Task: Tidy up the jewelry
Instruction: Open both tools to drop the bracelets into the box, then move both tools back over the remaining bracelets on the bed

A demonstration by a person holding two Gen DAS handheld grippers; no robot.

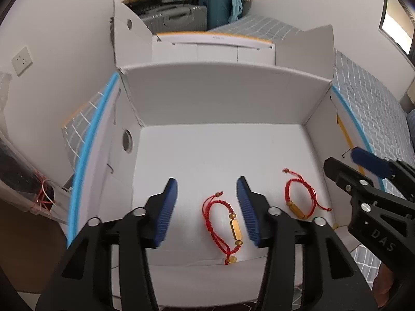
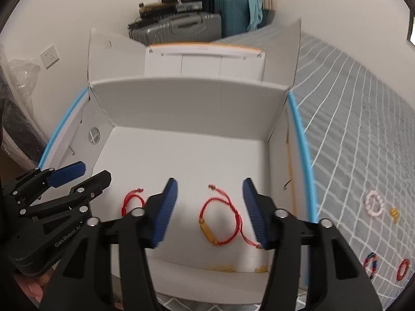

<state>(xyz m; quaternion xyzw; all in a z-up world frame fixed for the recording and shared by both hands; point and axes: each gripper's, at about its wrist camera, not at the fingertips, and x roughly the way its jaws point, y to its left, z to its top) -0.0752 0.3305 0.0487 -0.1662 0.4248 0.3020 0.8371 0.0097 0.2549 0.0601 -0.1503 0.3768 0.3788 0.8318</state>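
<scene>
Two red cord bracelets with gold bar beads lie on the floor of a white cardboard box (image 1: 220, 96) (image 2: 189, 106). One bracelet (image 1: 236, 229) lies between the blue pads of my left gripper (image 1: 206, 184), which is open and not touching it. The other bracelet (image 1: 298, 211) (image 2: 207, 232) lies between the pads of my right gripper (image 2: 210, 184), also open and clear of it. In the right wrist view the left gripper (image 2: 96, 171) stands at the left above the first bracelet (image 2: 127, 199). In the left wrist view the right gripper (image 1: 340, 158) comes in from the right.
A grey checked bed cover (image 2: 350, 129) spreads to the box's right, carrying a pink bead bracelet (image 2: 373, 203), a small gold piece (image 2: 394, 213), a multicoloured bracelet (image 2: 369, 261) and a red ring (image 2: 403, 269). A second white box (image 2: 205, 62) and suitcases (image 2: 181, 28) stand behind.
</scene>
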